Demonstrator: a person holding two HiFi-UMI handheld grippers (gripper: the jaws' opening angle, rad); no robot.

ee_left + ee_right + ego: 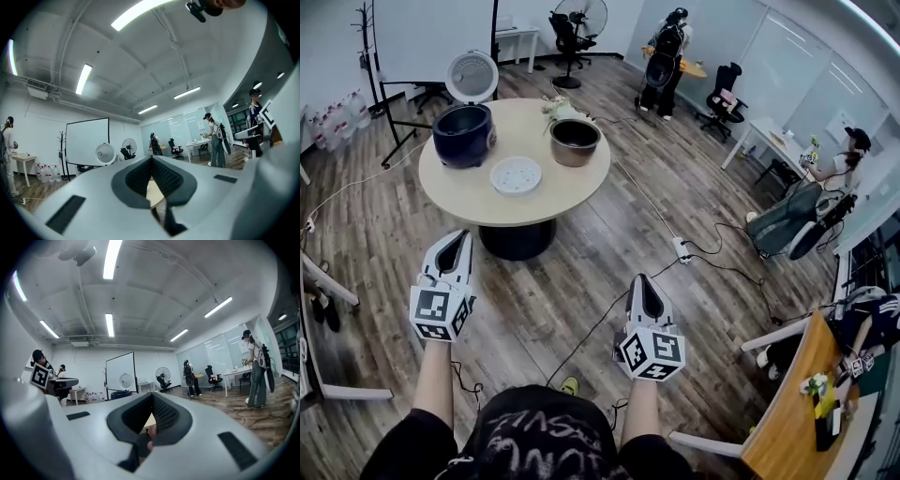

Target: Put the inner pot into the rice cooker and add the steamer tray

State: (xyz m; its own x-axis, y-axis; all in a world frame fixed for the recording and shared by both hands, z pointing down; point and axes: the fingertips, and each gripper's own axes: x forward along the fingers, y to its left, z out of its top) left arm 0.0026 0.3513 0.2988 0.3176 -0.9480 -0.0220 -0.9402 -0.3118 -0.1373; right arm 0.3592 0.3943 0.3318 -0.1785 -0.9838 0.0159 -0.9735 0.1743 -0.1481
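Both grippers are clamped fully shut with nothing in them. The left gripper [460, 236] and right gripper [643, 280] are held level over the wood floor [581, 253], well short of the round table [464, 202]. All the task stuff sits on that table, straight ahead of the left gripper and ahead-left of the right one.

Only floor lies between the grippers and the table. A black cable [609, 314] runs between the two grippers, passing just left of the right one, up to a white power strip [682, 249] ahead of it. Further off to the right are office chairs and people at desks.

The dark blue rice cooker [463, 135] is on the far-left part of the table, with its lid [472, 76] flipped up. The inner pot [575, 142] stands upright to its right, apart from it. Its inside looks dark and I can't tell what's in it. The white steamer tray [516, 175] lies flat between them, nearest the left gripper.
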